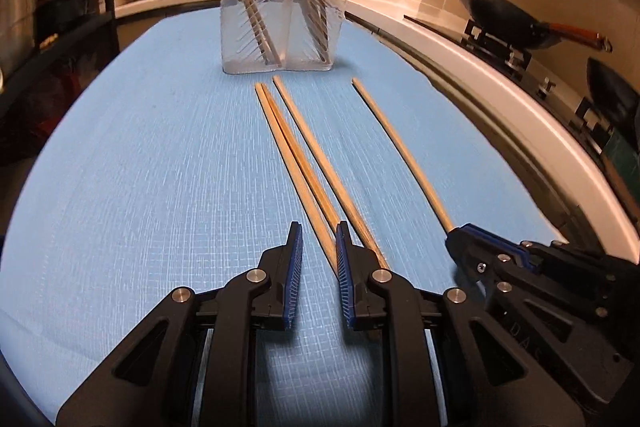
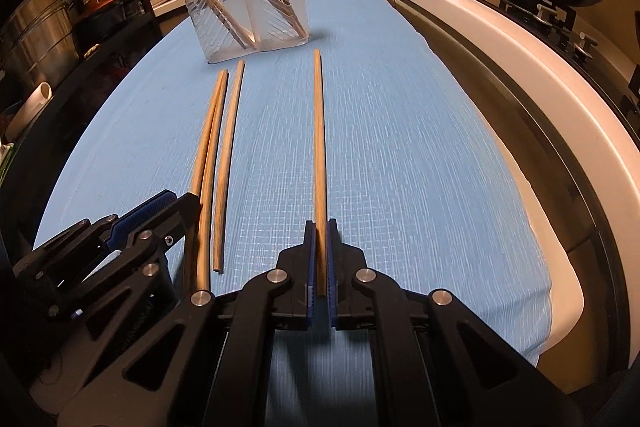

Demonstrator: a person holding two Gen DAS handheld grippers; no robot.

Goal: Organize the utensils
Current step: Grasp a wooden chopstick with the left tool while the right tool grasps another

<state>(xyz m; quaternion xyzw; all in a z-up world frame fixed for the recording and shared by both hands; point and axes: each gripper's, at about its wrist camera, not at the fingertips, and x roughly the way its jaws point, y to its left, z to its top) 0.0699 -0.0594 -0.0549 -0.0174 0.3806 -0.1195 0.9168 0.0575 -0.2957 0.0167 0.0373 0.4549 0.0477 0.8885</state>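
— Grippers over the blue woven cloth [image 1: 140, 155]: how do they stand?

— Right gripper [image 2: 320, 227] has its blue pads clamped on a single wooden chopstick [image 2: 319, 131]. Left gripper [image 1: 318, 229] sits slightly parted, one loose wooden chopstick [image 1: 292, 163] lying between its pads, not gripped.

— And the holder?

— Clear plastic two-compartment holder [image 1: 286, 7] stands just beyond the tips, chopsticks leaning inside.

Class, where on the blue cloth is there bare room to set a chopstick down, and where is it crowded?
Bare: the blue cloth left of the three loose chopsticks, and the strip between the right tongs' chopstick and the cloth's counter-side edge. Crowded: the middle, in front of the clear holder.
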